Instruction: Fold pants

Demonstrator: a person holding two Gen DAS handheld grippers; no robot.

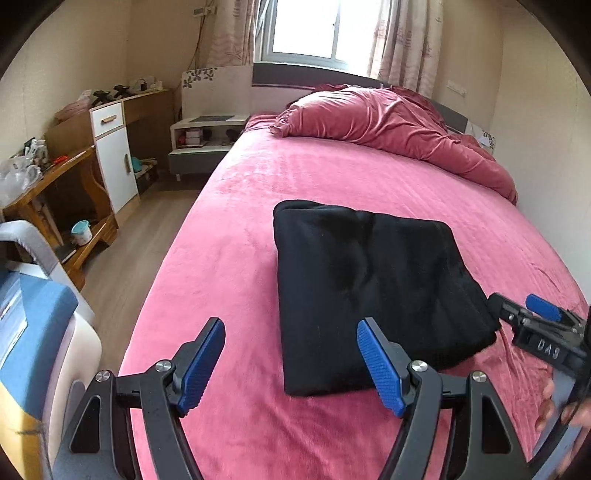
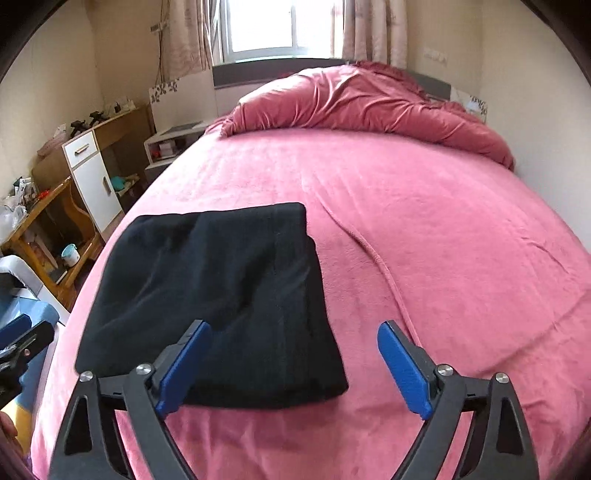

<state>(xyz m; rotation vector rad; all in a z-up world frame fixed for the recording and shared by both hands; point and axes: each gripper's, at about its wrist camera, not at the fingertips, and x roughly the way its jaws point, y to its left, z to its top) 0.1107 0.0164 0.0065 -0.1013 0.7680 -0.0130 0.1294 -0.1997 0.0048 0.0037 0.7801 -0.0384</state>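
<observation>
A wide bed covered in a plush pink fleece sheet (image 1: 236, 236) fills most of both views; on its near half lies the black pants (image 1: 373, 291), folded into a thick, roughly square bundle and flat on the sheet. The left gripper (image 1: 291, 363) hangs low over the near edge of the bed, its blue-padded tongs spread wide and holding nothing; the right gripper (image 2: 293, 367) is likewise spread and empty, its left pad over the bundle's near edge. A crumpled dusty-rose quilt (image 1: 388, 125) is heaped at the head of the bed beneath a bright window with patterned curtains (image 1: 306, 29); along the left wall stand a white-and-wood cabinet (image 1: 110, 155), a cluttered wooden desk (image 1: 55, 184) and a low white bedside table (image 1: 203, 136); pale wood-look flooring (image 1: 147, 229) runs beside the bed.
</observation>
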